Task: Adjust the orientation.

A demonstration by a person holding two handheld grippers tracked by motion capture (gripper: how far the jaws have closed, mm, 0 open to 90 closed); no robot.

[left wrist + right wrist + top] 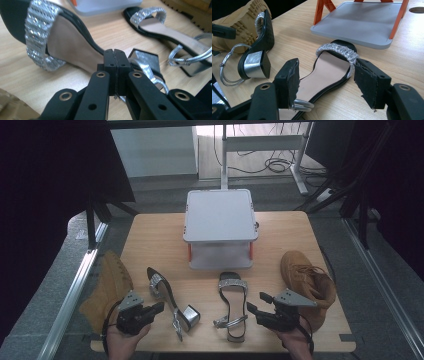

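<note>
On the wooden counter [150, 240], two black sandals with glittering straps lie in front of a grey two-tier stand [220, 227], flanked by tan boots. Left gripper [159, 307] sits clenched, its jaws pressed together with nothing between them, beside the left sandal [167, 300] — its own view adds that sandal's mirrored block heel [147, 60]. Right gripper [256, 302] stands released; its view shows the right sandal [329, 72] lying between the spread jaws (untouched), plus the stand's orange legs [323, 10].
</note>
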